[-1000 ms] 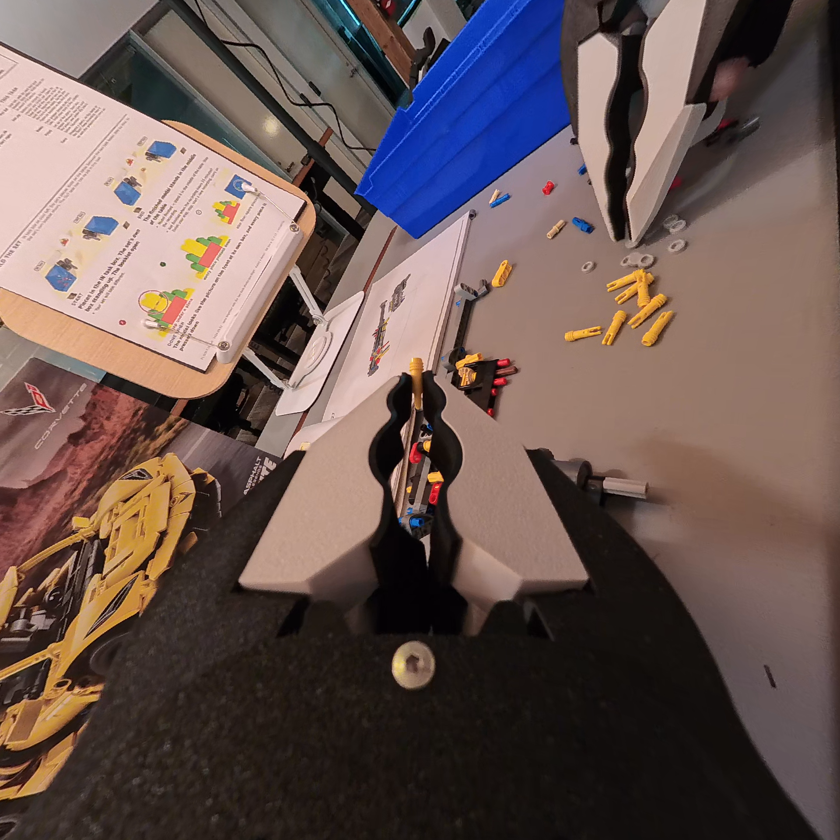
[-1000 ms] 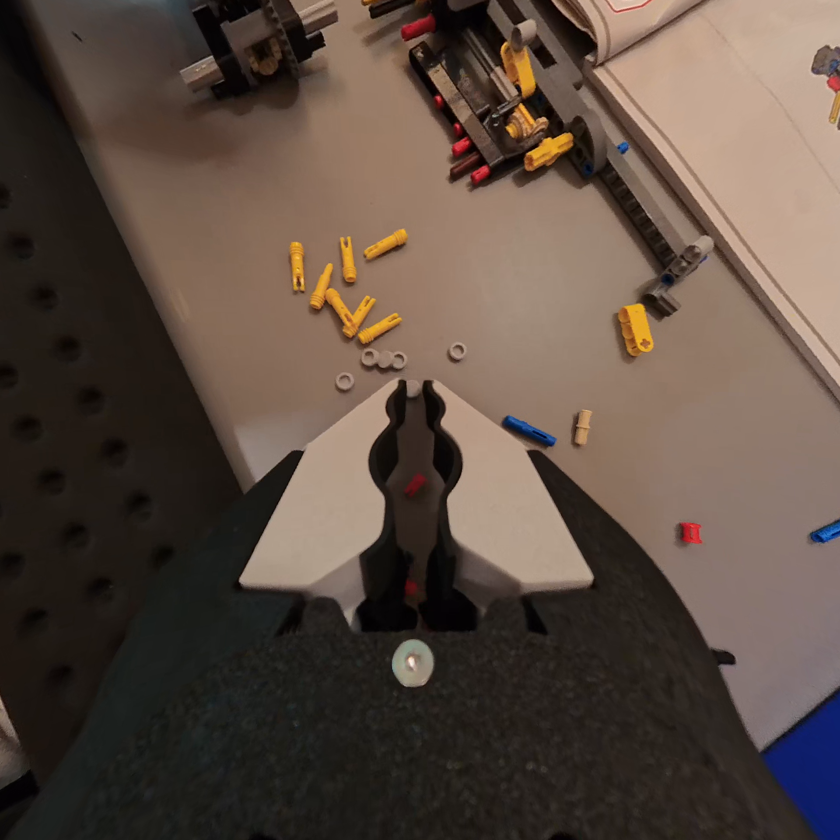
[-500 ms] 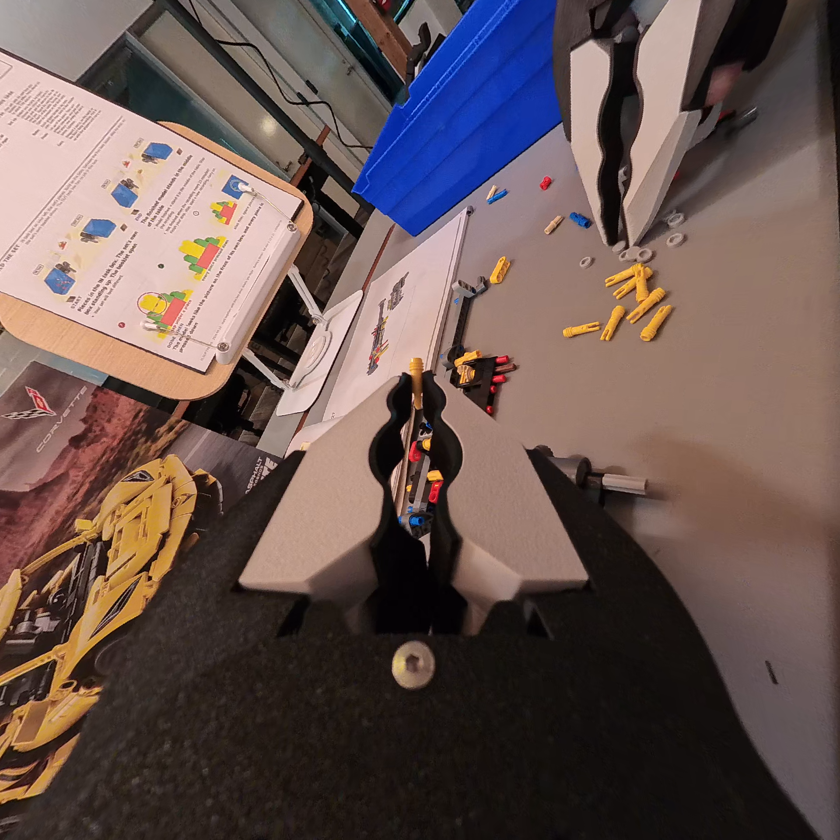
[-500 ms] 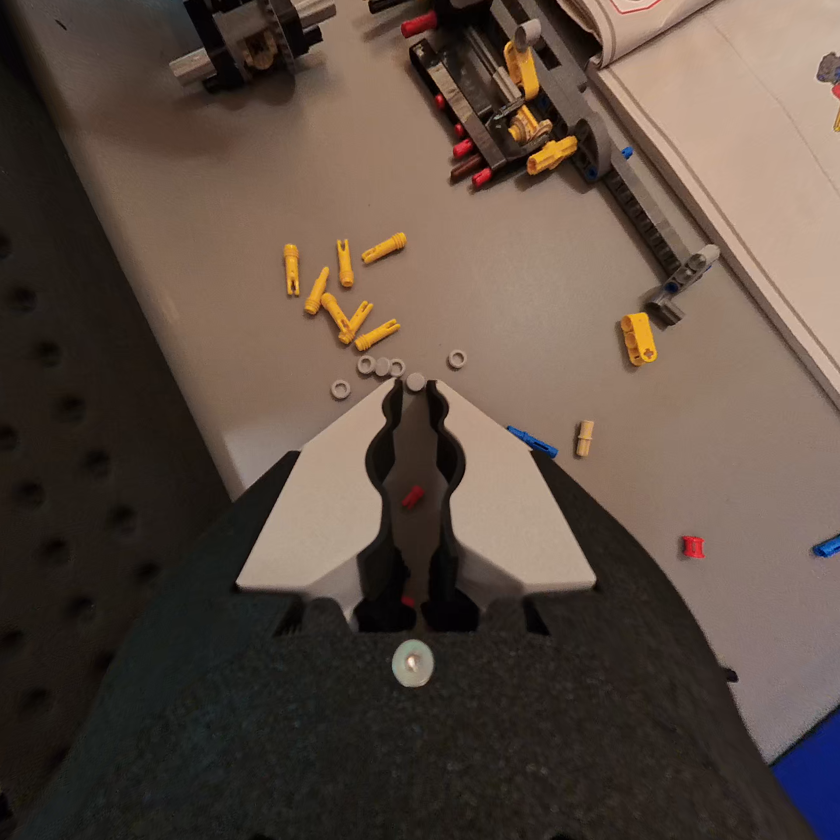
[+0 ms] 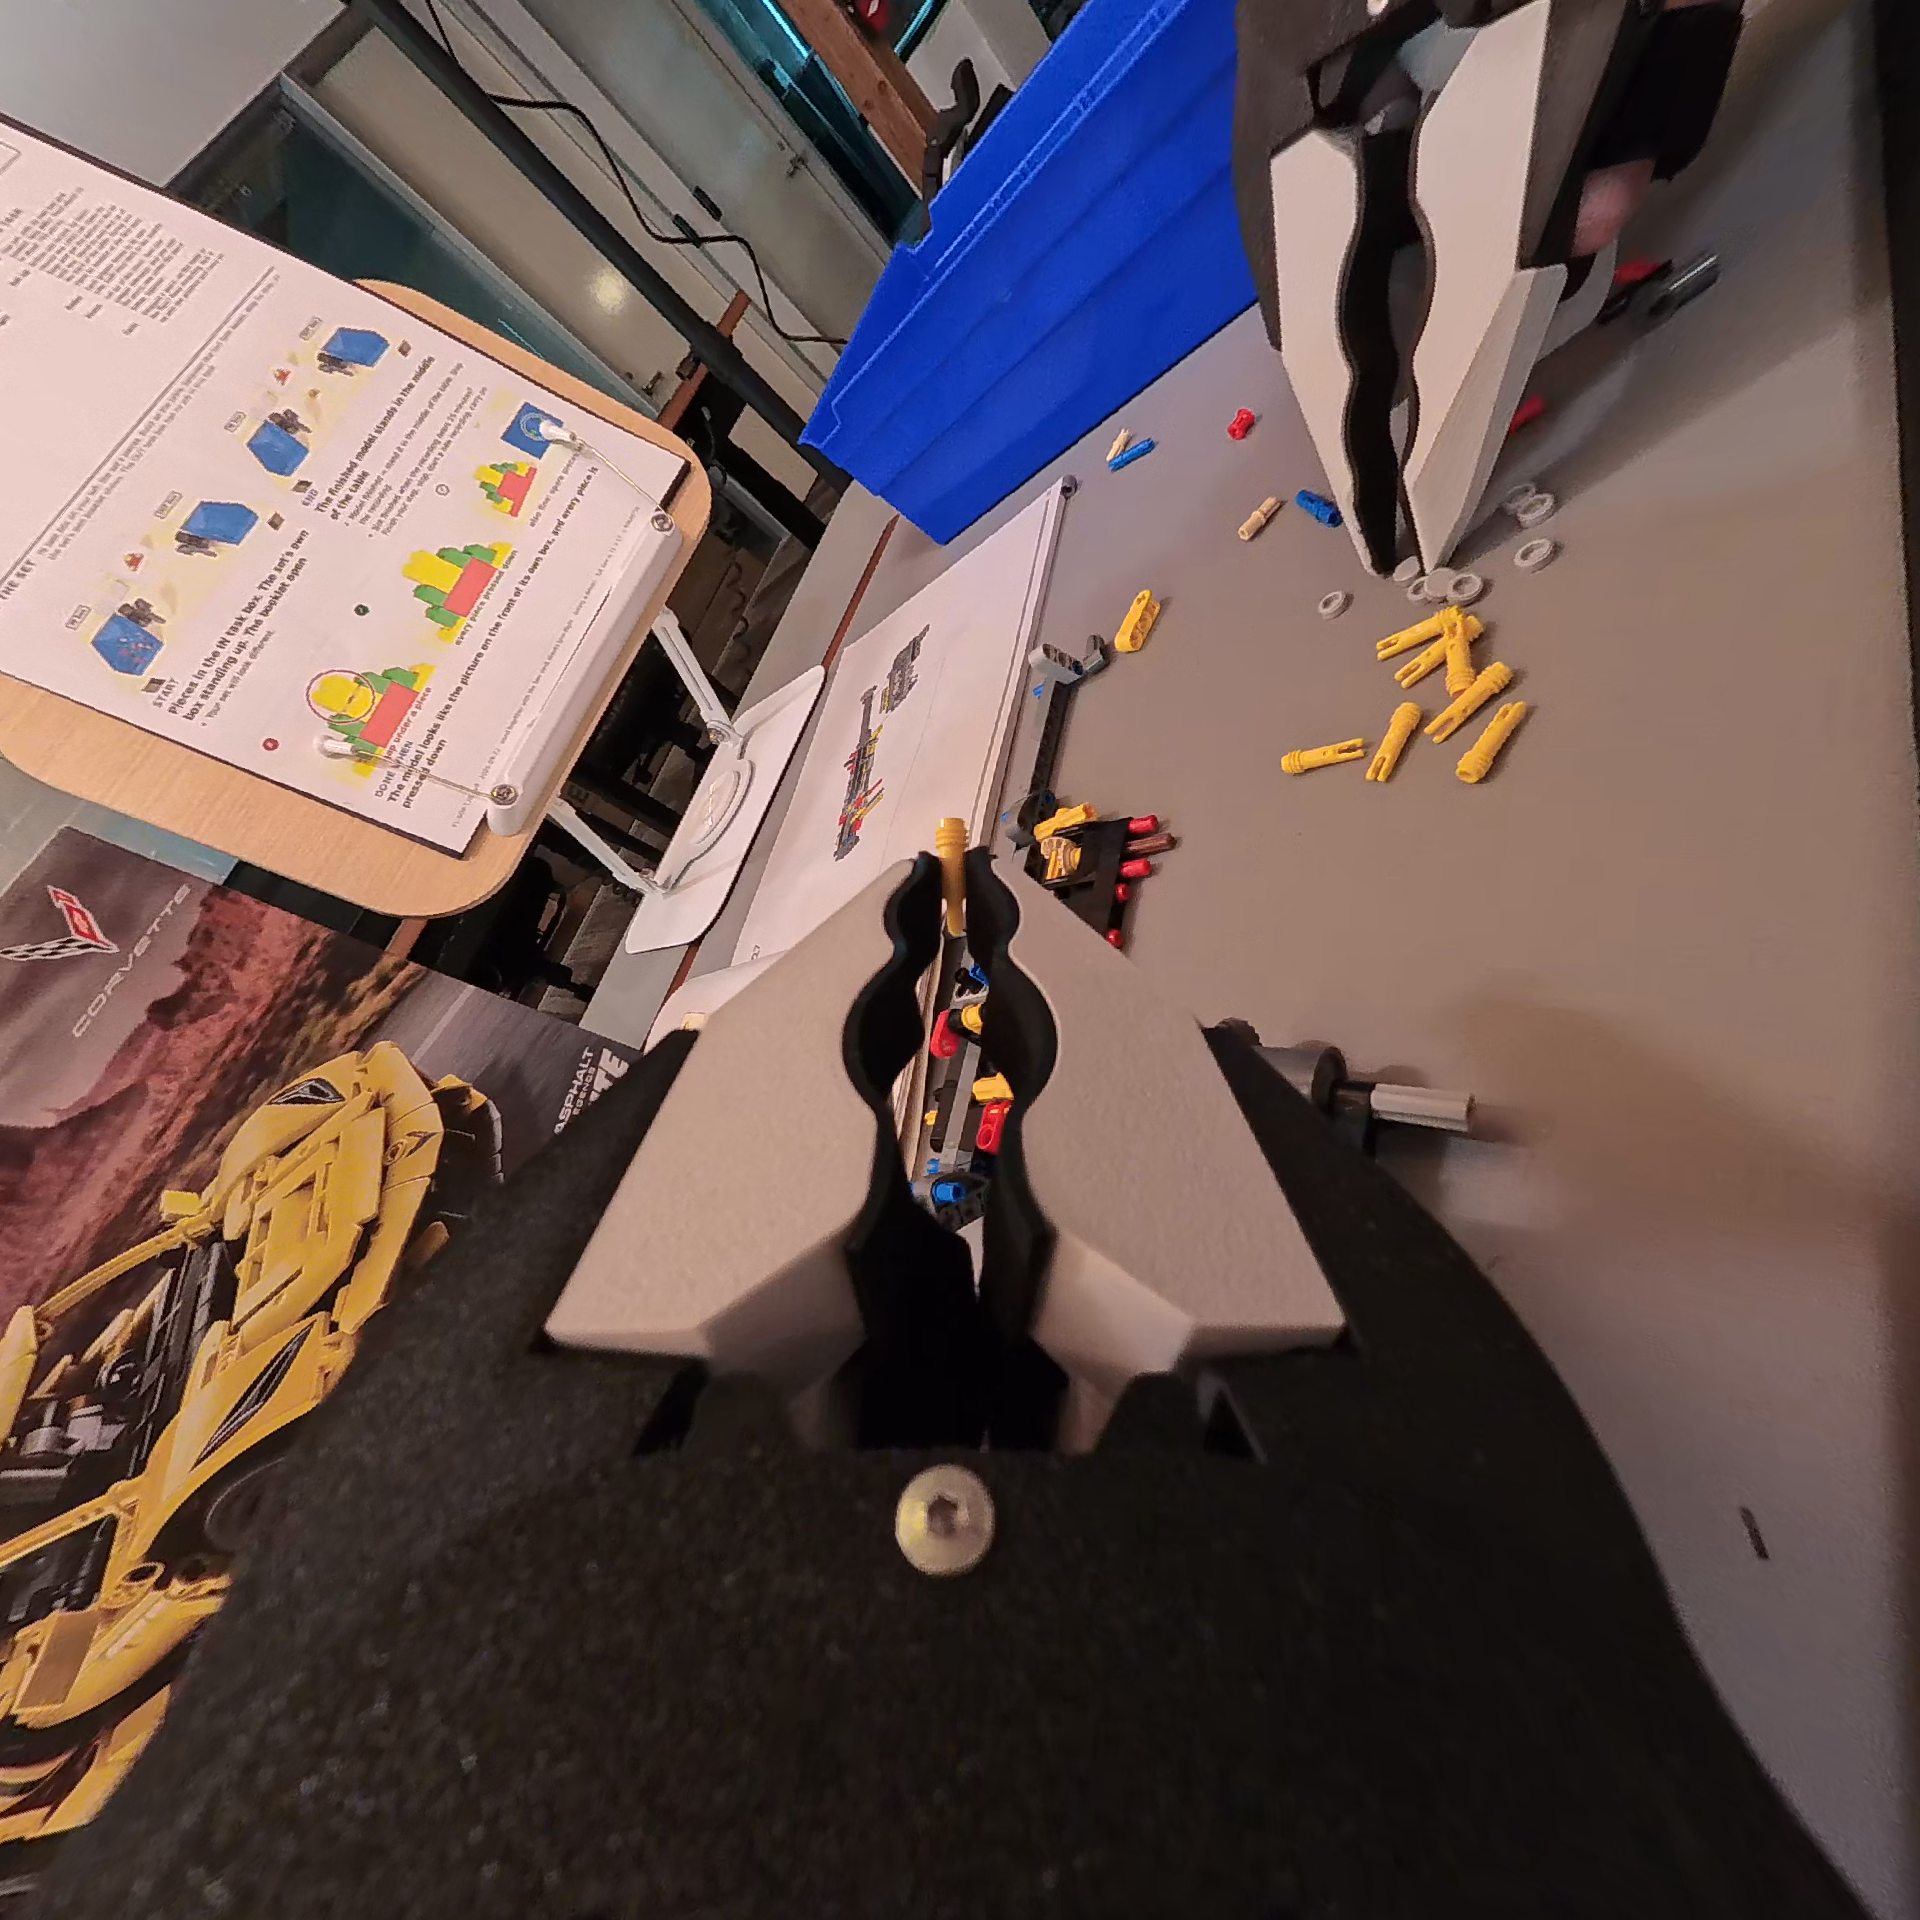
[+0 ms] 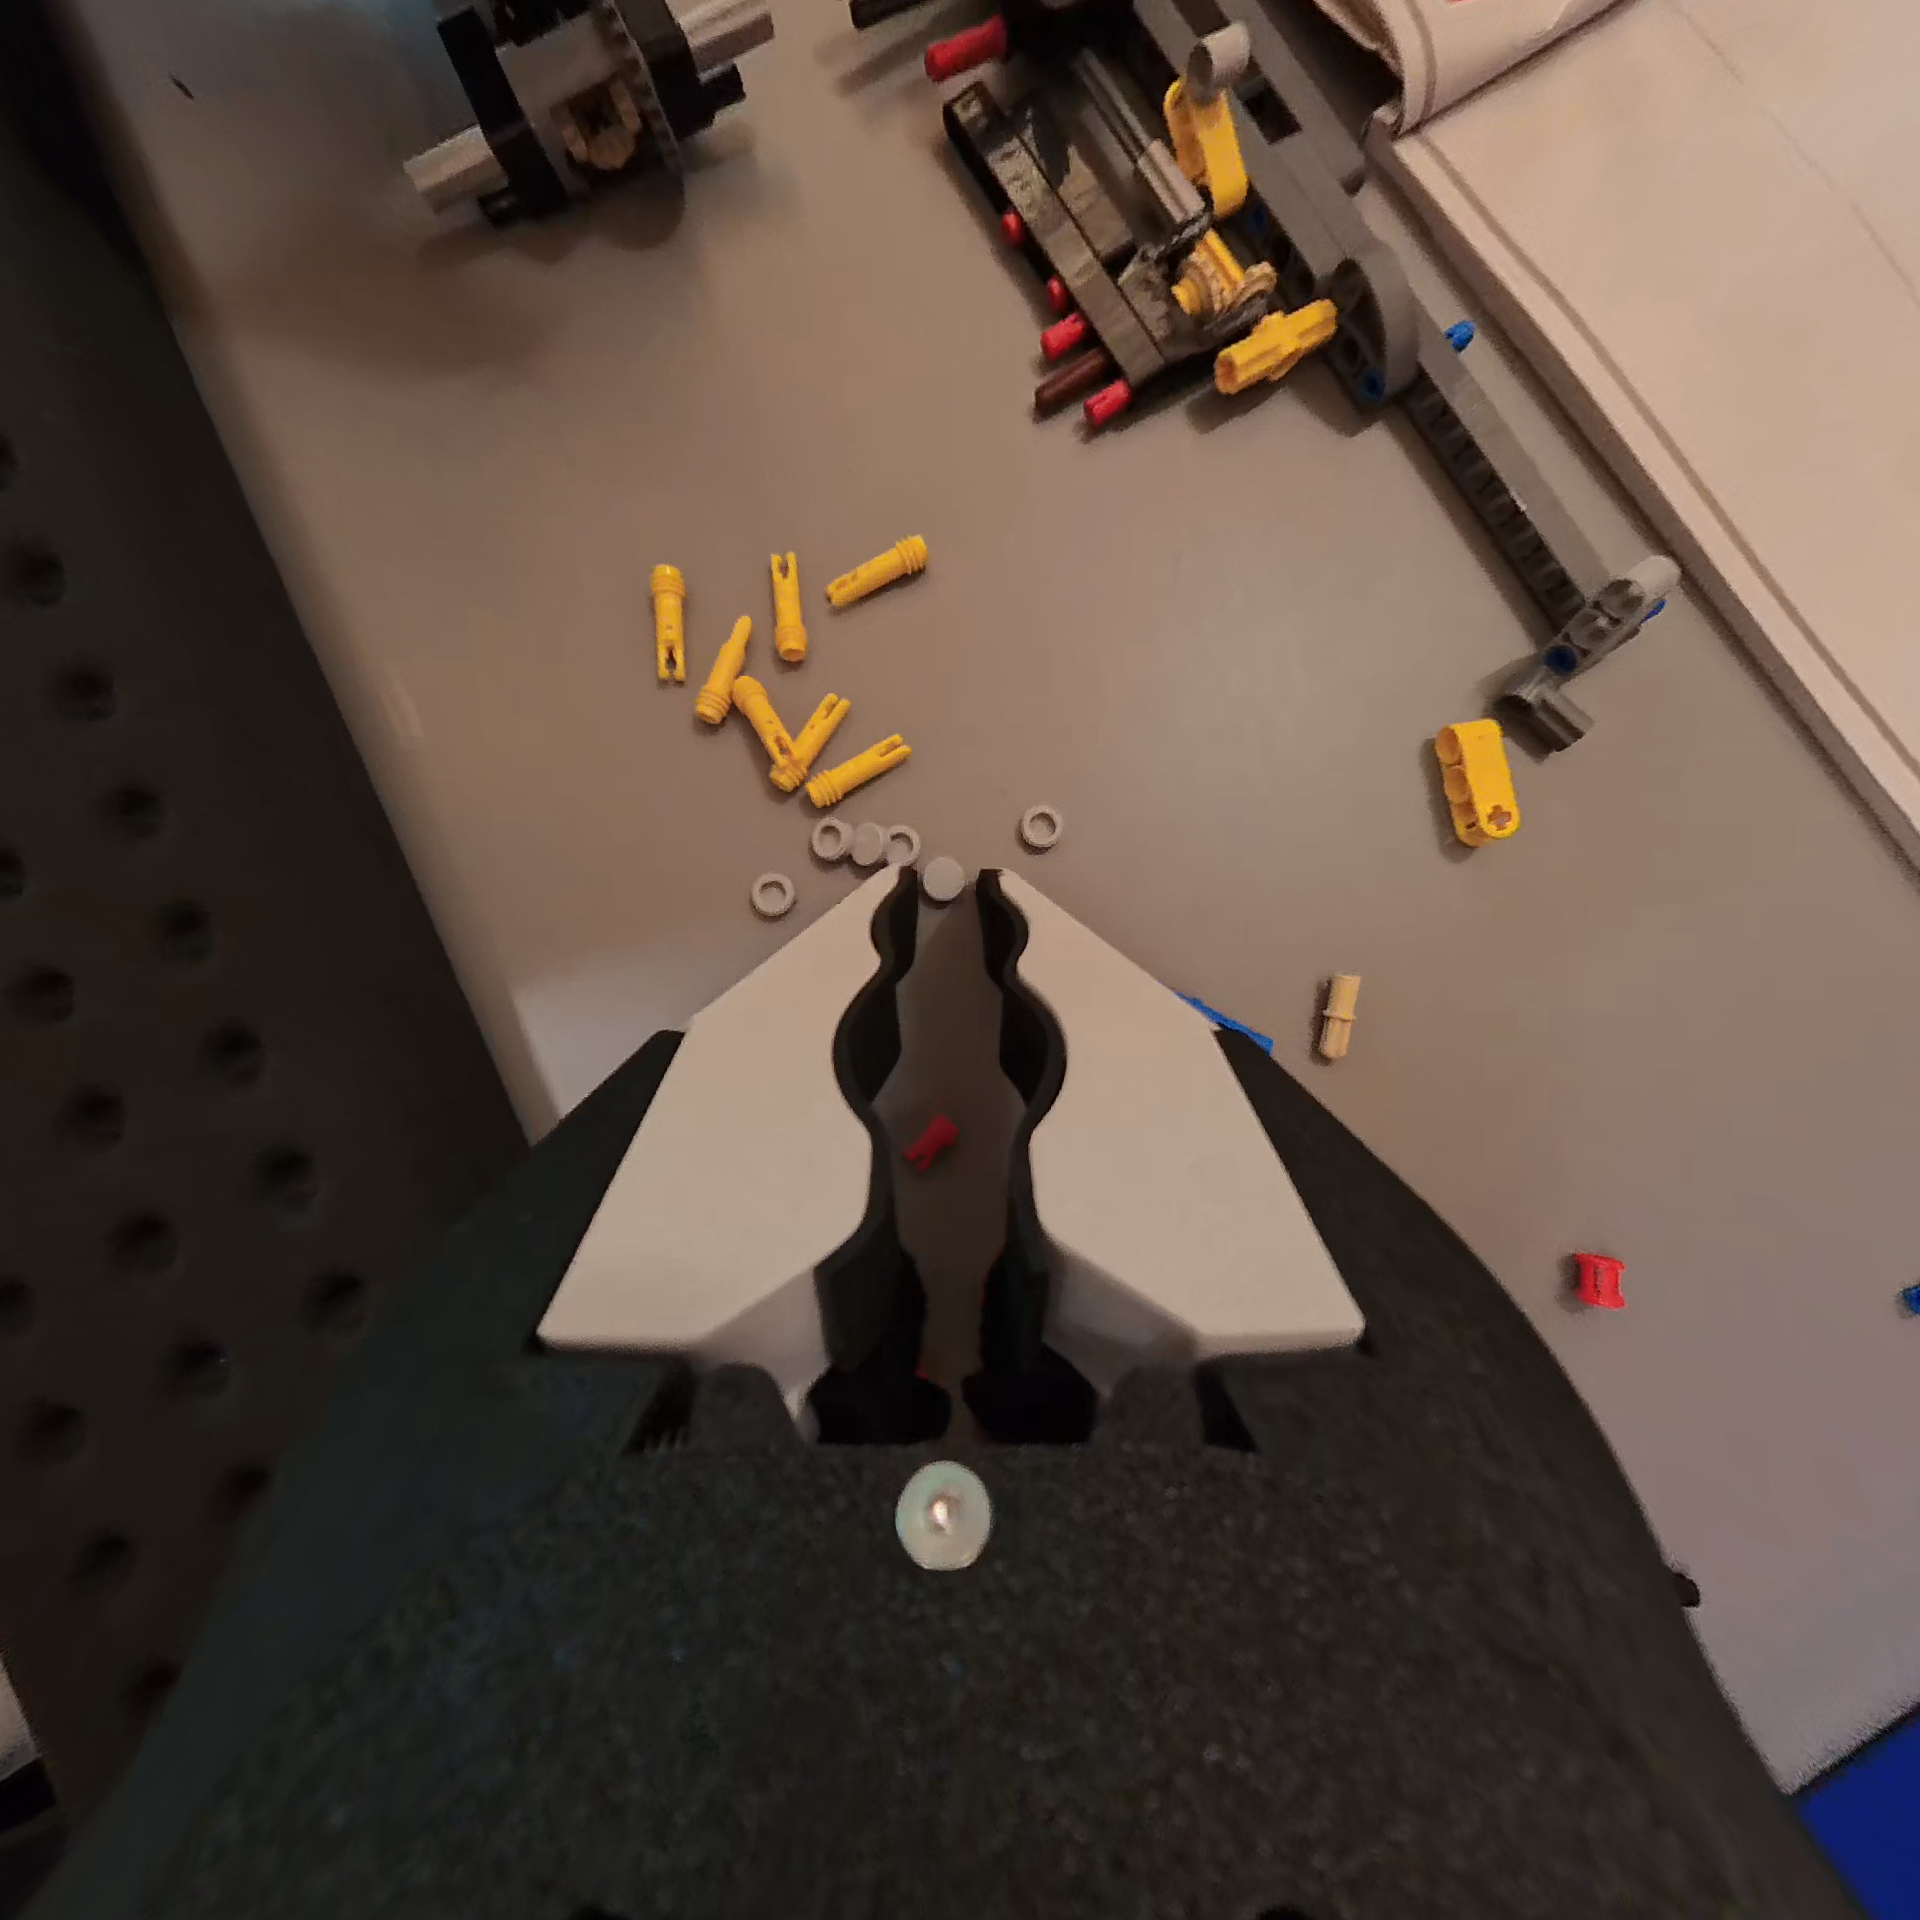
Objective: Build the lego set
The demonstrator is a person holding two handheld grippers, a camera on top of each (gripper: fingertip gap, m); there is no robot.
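Right gripper (image 6: 943, 883): lowered since earlier; jaws slightly parted around grey bush (image 6: 943, 876) at tips. Step: picking. Closure needed next. Left gripper (image 5: 951, 868): yellow pin (image 5: 951, 857) pinched.

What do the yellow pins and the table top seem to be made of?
The yellow pins look like moulded plastic, smooth with a slight sheen: even colour, crisp ridges and slits. The table top looks like a matte grey laminate or coated board, flat, with soft reflections only; its core cannot be told.
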